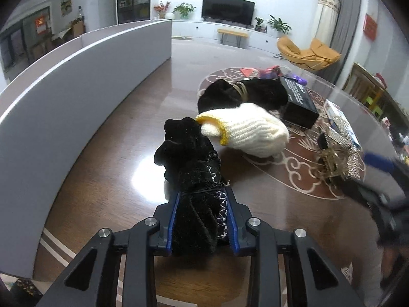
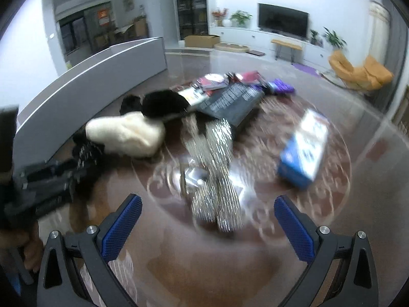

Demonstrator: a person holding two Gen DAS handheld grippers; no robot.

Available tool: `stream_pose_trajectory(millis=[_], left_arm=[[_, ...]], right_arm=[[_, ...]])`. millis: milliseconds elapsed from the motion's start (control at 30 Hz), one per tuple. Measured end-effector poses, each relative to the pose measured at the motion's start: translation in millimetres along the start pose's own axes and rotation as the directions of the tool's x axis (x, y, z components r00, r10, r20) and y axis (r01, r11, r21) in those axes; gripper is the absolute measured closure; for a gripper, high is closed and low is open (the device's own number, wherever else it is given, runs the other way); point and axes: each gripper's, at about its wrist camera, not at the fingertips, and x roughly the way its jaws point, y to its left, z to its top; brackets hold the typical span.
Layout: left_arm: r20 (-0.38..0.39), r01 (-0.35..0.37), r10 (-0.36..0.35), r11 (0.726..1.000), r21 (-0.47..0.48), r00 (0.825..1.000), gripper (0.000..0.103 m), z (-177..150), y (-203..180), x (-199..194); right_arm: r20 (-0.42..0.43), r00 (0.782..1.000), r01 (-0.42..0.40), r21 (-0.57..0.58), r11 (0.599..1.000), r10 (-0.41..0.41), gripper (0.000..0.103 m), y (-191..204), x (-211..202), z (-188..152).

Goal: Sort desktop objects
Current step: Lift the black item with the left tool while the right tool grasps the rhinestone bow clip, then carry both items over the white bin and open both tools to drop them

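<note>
Two black gloves, one white glove, two boxes.

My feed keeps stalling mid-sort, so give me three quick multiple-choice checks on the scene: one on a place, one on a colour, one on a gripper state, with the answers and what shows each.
1. Where does the white knitted glove lie?
A. In the right gripper
B. On the table, between the black velvet glove and the black furry item
C. On top of the blue box

2. What colour is the trim on the white glove's cuff?
A. Yellow
B. Red
C. Green

3. What is the left gripper doing?
A. Open over bare table
B. Shut on nothing
C. Shut on the black velvet glove

Answers:
1 B: it rests on the table, with the velvet glove in front and the black furry item behind.
2 A: a yellow band rings the cuff opening.
3 C: both blue pads press the glove's sides; the right gripper stands open and empty.
</note>
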Motion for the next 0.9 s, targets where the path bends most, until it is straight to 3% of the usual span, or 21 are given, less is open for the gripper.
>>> stream_pose_trajectory(millis=[33,100,133,200,300,400,533,667,733,900], left_arm=[[-0.003,0.01,-0.01,1.0,0.0,1.0,0.072,-0.4,-0.2,-1.1],[-0.012,0.039,-0.039,0.999,-0.014,0.999,0.072,-1.3,2.5,-4.3],[-0.011,0.055,-0.055,0.998,-0.028,0.998,0.072,-5.5,3.7,-7.3],[0.005,0.11,-0.11,0.991,-0.072,0.994,0.073,-7.8,12.7,-18.2],[0.059,0.162,-0.158,0.984,-0.069,0.986,0.073,-15.1,18.9,-51.9],[0.117,0.17,-0.166,0.985,-0.027,0.979,0.073,-11.5,20.9,-87.1],[0.194,0.188,-0.174,0.98,-0.061,0.965,0.073,10.5,50.6,-133.3],[0.266,0.135,-0.097,0.982,-0.13,0.959,0.073,43.0,110.1,-171.3],[0.268,0.053,-0.004,0.983,-0.178,0.963,0.073,58.8,153.7,-178.2],[0.151,-0.073,0.123,0.952,-0.297,0.981,0.073,75.1,242.6,-148.8]], right_arm=[[-0.011,1.0,0.002,-0.011,1.0,-0.002,0.002,1.7,7.2,7.2],[-0.044,0.999,0.001,-0.027,1.0,-0.003,0.021,5.8,22.3,18.5],[-0.079,0.997,-0.007,-0.033,0.999,0.005,0.049,6.4,28.7,21.2],[-0.118,0.993,-0.015,-0.022,1.0,0.012,0.049,3.7,33.2,22.5],[-0.105,0.994,-0.018,0.01,1.0,0.019,0.05,-2.5,12.5,18.0],[-0.078,0.994,-0.067,0.035,0.997,0.07,0.05,0.5,-11.4,21.0],[-0.019,0.99,-0.139,-0.003,0.99,0.139,0.05,34.3,-38.1,46.4],[0.037,0.964,-0.259,-0.07,0.963,0.262,0.05,94.7,-47.3,89.7],[0.059,0.943,-0.319,-0.118,0.941,0.327,0.05,137.2,-47.3,114.8],[0.081,0.896,-0.41,-0.23,0.882,0.438,0.05,239.7,-25.7,163.3]])
